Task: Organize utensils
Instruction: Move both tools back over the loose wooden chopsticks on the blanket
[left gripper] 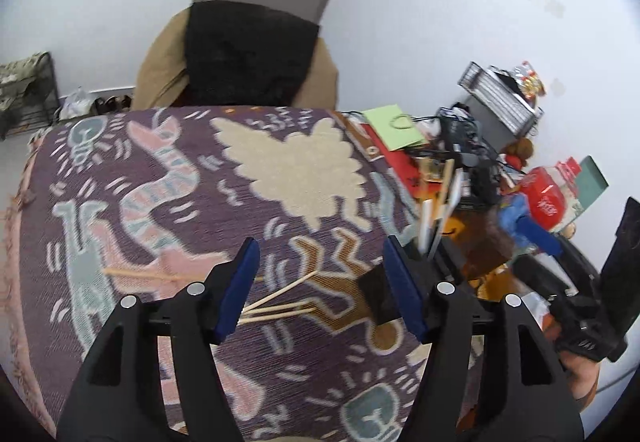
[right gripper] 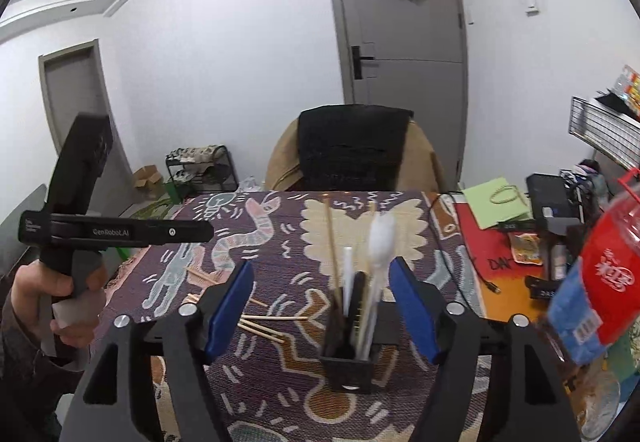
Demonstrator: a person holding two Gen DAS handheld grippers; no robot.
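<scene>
A rough woven cloth (right gripper: 280,374) covers the table. Pale wooden chopsticks (right gripper: 272,324) lie at lower centre. The holder (right gripper: 347,366) looks matt black plastic, the spoon (right gripper: 380,242) smooth white plastic. Gripper pads (left gripper: 404,282) look matt blue.

Patterned tablecloth (right gripper: 280,242), loose chopsticks (right gripper: 276,318), black utensil holder (right gripper: 347,366), green folder (right gripper: 496,204)

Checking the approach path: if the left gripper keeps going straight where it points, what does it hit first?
Likely the loose chopsticks on the patterned cloth; they lie between the open left gripper fingers' line. Depth is unclear.
</scene>
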